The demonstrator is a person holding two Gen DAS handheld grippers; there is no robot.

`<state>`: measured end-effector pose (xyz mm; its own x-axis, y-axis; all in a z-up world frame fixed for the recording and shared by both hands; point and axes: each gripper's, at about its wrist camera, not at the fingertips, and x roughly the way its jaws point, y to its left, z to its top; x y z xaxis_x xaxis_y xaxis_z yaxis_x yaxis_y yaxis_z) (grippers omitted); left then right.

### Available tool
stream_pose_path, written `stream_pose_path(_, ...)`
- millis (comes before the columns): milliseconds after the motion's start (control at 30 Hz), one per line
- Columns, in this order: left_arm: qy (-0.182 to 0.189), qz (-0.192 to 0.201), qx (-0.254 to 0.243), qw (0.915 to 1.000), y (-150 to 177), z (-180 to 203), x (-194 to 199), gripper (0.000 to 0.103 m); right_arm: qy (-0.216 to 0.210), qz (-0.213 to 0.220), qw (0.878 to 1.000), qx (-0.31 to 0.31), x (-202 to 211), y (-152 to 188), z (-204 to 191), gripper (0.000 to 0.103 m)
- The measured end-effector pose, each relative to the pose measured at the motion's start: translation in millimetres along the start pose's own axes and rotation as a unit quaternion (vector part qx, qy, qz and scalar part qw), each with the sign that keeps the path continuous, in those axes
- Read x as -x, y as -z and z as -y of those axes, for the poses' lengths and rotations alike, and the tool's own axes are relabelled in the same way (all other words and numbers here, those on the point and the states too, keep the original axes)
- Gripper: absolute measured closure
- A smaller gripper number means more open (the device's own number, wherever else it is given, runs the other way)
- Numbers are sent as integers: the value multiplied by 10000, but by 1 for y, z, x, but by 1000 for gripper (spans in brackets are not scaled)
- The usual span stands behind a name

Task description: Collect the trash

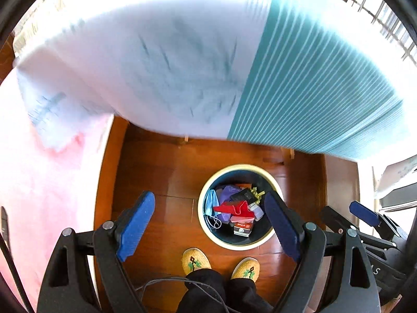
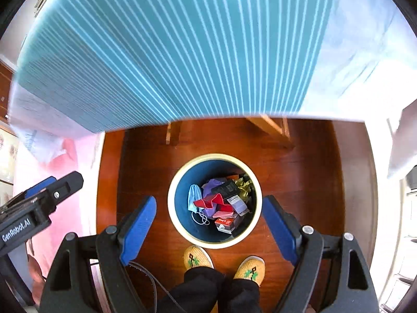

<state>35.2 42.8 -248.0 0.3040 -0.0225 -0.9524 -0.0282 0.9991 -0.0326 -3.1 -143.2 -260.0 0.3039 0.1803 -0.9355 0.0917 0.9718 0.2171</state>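
Hovering with jaws wide and empty, left gripper [image 1: 209, 225] and right gripper [image 2: 209, 229] point down at the trash bin [image 2: 174, 180]; bin lies nearer the right.

Below me lies a polished reddish wooden floor [image 2: 299, 172]; a table's teal-striped cloth [image 2: 169, 52] overhangs wooden legs [image 2: 172, 133], daylight flooding a barred window [image 1: 385, 15].

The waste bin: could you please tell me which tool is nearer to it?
Right, slightly. The right tool hangs open over the waste bin, centred; the left tool hangs open alongside, offset to the bin's left as pictured.
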Motion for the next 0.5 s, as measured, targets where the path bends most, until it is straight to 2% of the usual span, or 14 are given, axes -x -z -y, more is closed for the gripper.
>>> stream_pose_path(267,32,346,-96,9993,-35,3,96,18,14,130,9998,151,93,-22,-20,19)
stream_pose_path(500,49,695,-250,9973,-52,10,169,18,36,350,9988,330,164,-40,-39,19)
